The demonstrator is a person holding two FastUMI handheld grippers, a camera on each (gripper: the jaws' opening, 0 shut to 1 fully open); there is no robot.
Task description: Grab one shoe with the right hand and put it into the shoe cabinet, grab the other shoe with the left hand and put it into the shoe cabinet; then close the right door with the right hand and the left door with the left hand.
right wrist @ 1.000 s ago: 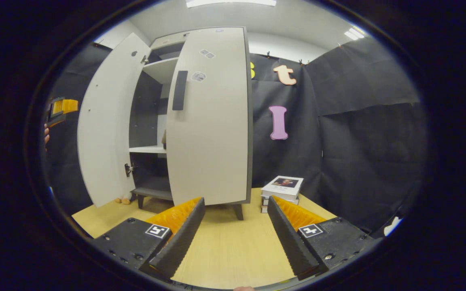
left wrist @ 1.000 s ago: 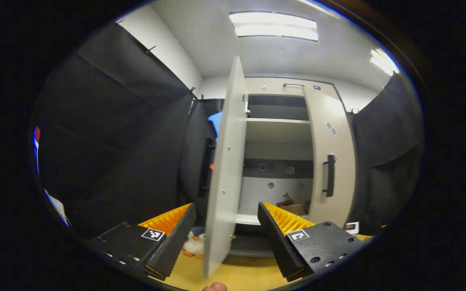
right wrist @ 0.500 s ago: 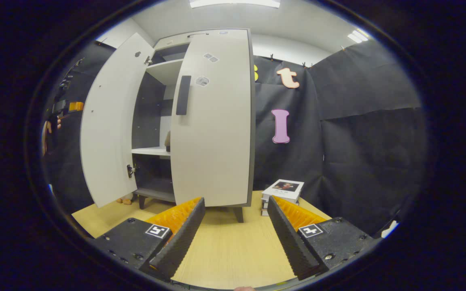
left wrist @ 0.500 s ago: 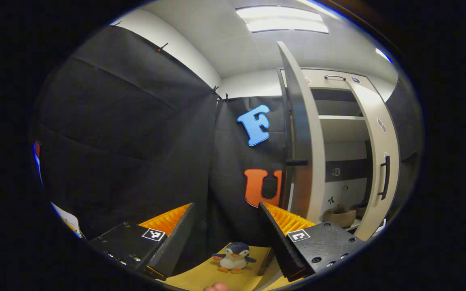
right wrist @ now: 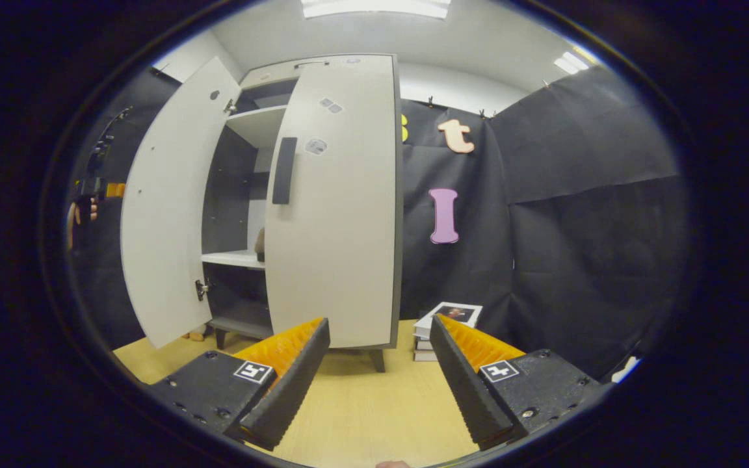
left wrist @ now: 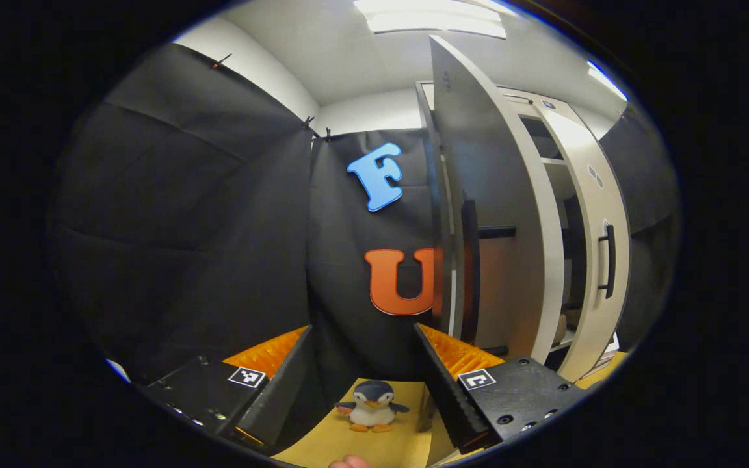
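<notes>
While both tools stand with jaws parted and nothing between them, I judge the shoe placement finished and the door-closing step in hand.

Left tool (left wrist: pixel 361 370): spread wide, empty. Beyond its tips, at 6 o'clock in the left gripper view, a toy penguin (left wrist: pixel 372 405) sits on the wooden floor (left wrist: pixel 355 442). From 12 to 3 o'clock stands the left door (left wrist: pixel 485 195), swung well out, its outer face and dark handle (left wrist: pixel 470 266) toward the camera. The tool is near that door, apart from it.

Right tool (right wrist: pixel 380 364): likewise spread and empty, hovering over the floor (right wrist: pixel 374 409), well apart from the shoe cabinet (right wrist: pixel 270 195). The right door (right wrist: pixel 342 214) appears shut or very nearly so; I cannot tell whether it is fully seated.

Next move, in my judgement: bring the left tool against the outer face of the left door, or onto its handle, and swing it until it meets the right door. The hinge arc needs following, or the tool will slide off the panel.

Differences between views: the right gripper view shows the cabinet from the front, with the gap between the doors, a shelf (right wrist: pixel 235 258) at 9 o'clock, and a brown form on it that may be a shoe (right wrist: pixel 260 242); too small to confirm. It also shows a stack of books (right wrist: pixel 443 322) beside the cabinet, and the other tool (right wrist: pixel 98 190) with its hand at the far 9 o'clock edge. The left gripper view gives the door's outer face and the penguin instead.
</notes>
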